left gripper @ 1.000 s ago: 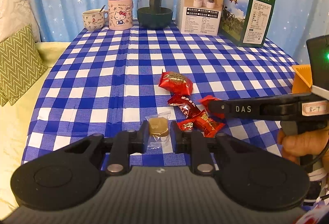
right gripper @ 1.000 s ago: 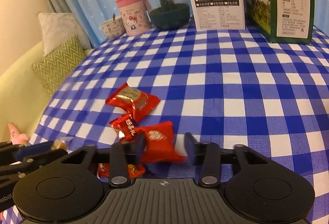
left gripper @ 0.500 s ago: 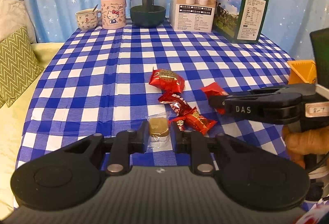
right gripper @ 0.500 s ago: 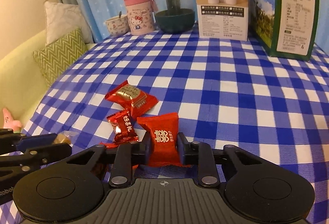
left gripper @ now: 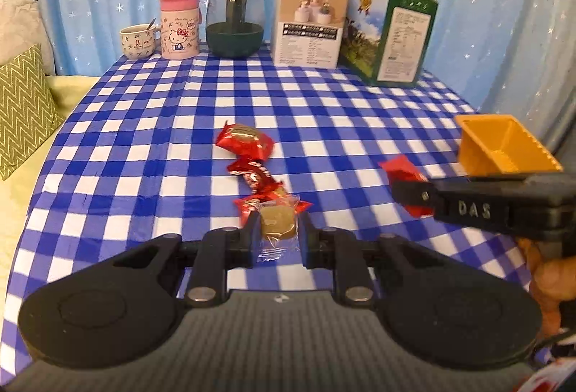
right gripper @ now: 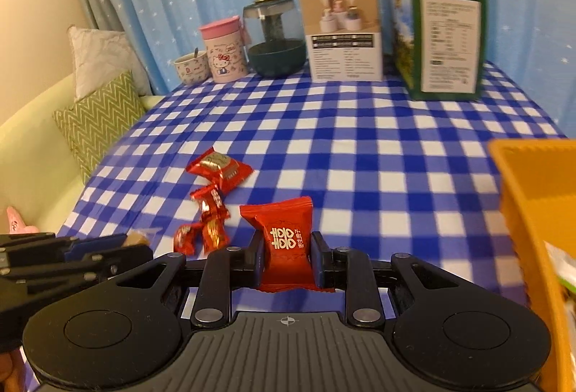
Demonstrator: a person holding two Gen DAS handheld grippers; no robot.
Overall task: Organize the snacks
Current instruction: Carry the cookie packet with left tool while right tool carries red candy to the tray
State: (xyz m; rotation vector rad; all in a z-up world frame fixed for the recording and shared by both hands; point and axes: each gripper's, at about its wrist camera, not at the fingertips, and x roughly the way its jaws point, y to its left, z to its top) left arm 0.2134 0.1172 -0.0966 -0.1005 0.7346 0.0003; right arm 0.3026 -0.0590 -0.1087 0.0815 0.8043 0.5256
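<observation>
We see the checked counter (left gripper: 324,111) with the orange bin (right gripper: 532,212) at its right edge. Three red candies (right gripper: 210,201) lie mid-counter. Right tool (right gripper: 286,258) is clamped on a red snack packet (right gripper: 284,240); left tool (left gripper: 278,237) pinches a clear-wrapped tan candy (left gripper: 277,221).

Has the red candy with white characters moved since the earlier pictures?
Yes. The red candy left the red pile on the checked cloth; the right tool grips it, nearer the orange bin.
</observation>
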